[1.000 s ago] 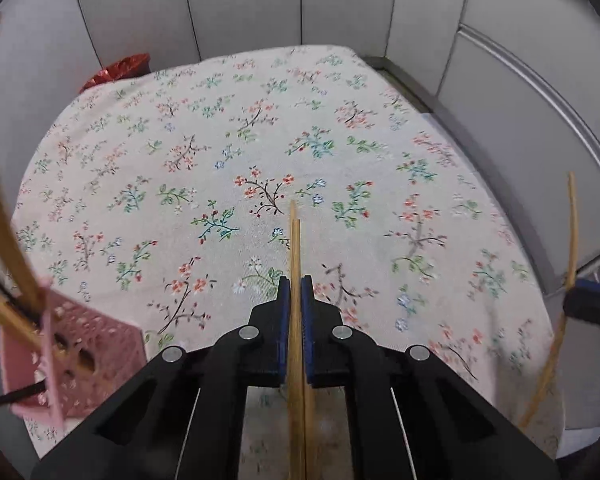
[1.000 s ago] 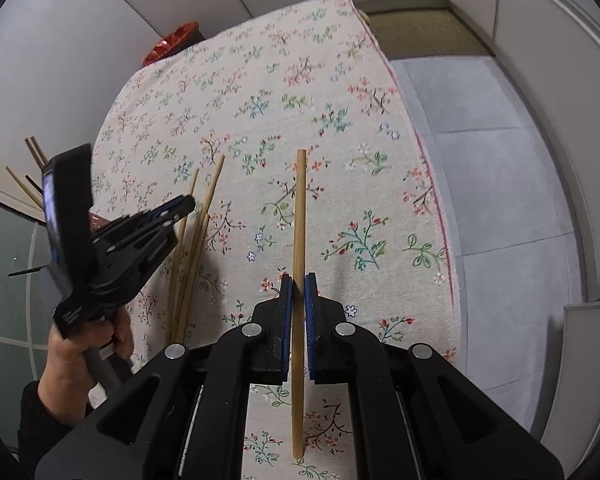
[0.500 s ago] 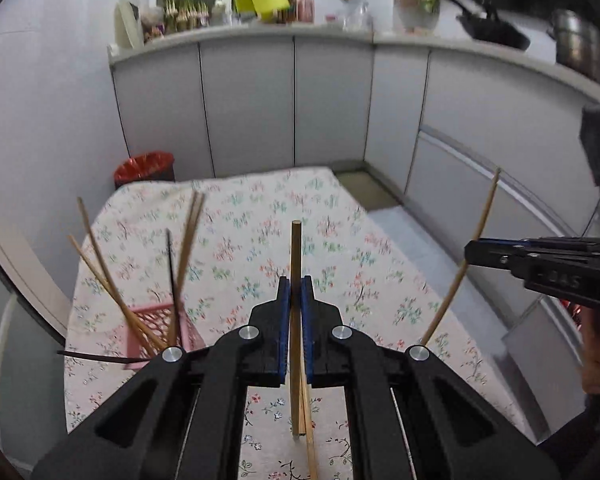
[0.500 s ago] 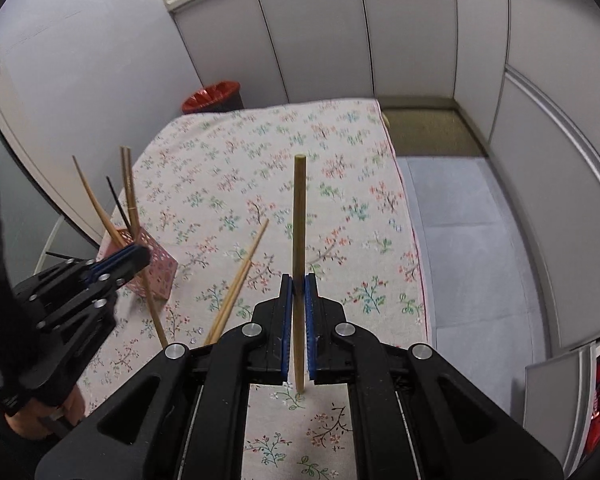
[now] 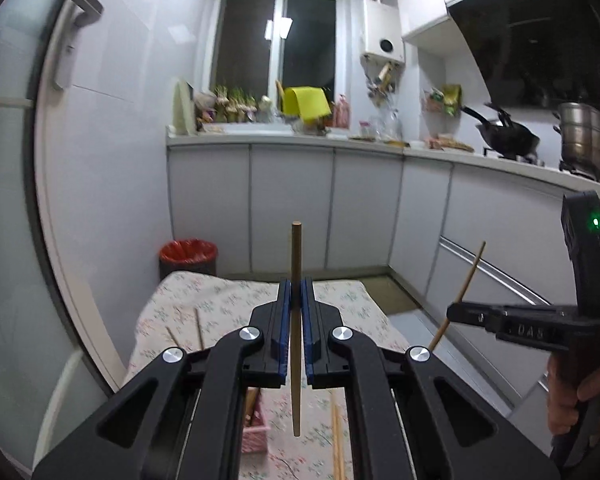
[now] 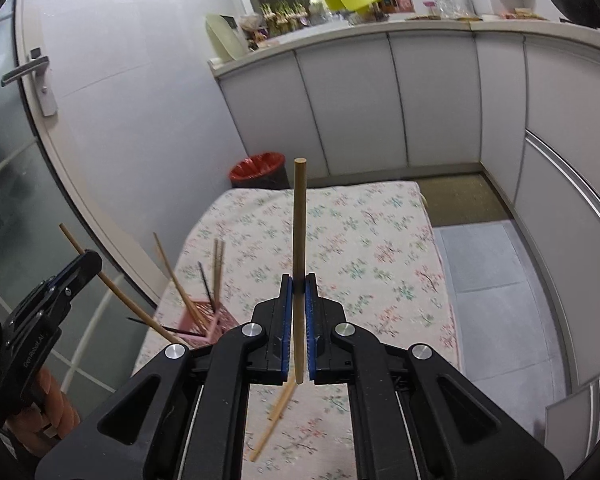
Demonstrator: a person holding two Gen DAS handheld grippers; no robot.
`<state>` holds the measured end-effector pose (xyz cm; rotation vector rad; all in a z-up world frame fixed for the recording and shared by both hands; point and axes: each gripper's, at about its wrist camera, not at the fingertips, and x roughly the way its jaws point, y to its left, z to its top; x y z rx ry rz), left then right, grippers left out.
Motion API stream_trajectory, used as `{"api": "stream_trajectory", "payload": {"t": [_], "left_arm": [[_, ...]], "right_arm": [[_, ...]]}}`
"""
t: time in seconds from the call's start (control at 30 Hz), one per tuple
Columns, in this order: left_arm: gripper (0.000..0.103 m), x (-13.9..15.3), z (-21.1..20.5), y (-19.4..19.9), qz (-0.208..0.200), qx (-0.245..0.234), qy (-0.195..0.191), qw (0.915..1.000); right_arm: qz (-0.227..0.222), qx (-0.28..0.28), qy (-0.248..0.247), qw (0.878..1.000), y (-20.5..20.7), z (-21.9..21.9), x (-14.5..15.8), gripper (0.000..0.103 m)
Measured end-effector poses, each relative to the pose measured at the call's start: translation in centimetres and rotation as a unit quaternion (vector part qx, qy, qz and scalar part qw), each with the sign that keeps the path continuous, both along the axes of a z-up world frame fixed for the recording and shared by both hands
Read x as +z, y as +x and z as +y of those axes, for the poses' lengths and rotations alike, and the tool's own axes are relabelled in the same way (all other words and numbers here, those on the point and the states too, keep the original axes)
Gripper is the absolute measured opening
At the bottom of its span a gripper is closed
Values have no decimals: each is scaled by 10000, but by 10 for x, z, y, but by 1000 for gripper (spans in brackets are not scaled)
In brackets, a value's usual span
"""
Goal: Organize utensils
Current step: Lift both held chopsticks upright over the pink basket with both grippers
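Above the floral-cloth desk [image 6: 364, 240], both grippers were held in the air, each clamped tight on a single wooden chopstick. In the left wrist view the left gripper [image 5: 296, 312] had its blue pads closed on the left chopstick [image 5: 296, 264], which stood nearly upright with its blunt end above the fingertips and its thinner end hanging below. The right gripper [image 6: 299, 300] gripped the right chopstick [image 6: 300, 220] the same way, upright between closed pads. Down on the desk, near its left edge, a pink perforated holder [image 6: 208, 322] carried several chopsticks leaning at different angles. Loose chopsticks [image 6: 274, 420] lay on the cloth just in front of the holder. A red-lined bin [image 6: 258, 170] stood beyond the far end of the desk, against the grey cabinets [image 6: 352, 108].
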<state>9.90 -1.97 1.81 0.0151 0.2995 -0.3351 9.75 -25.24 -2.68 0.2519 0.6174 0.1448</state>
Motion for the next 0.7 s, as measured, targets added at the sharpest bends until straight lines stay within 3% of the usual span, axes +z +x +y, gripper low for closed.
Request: {"api": "stream_trajectory", "payload": {"t": [0.27,0.6,0.7], "left_arm": [[6,-25,18,37,-8,541,54,9985],[6,-66,26,77,341,893,302,9950],[6,-76,28,88,702,815,284,9938]], "right_arm": [[8,341,53,9994,15,43,0,5],[56,356,129,9993,36,64,-11,5],[-32,365,177,9992,38,68,-10,5]]}}
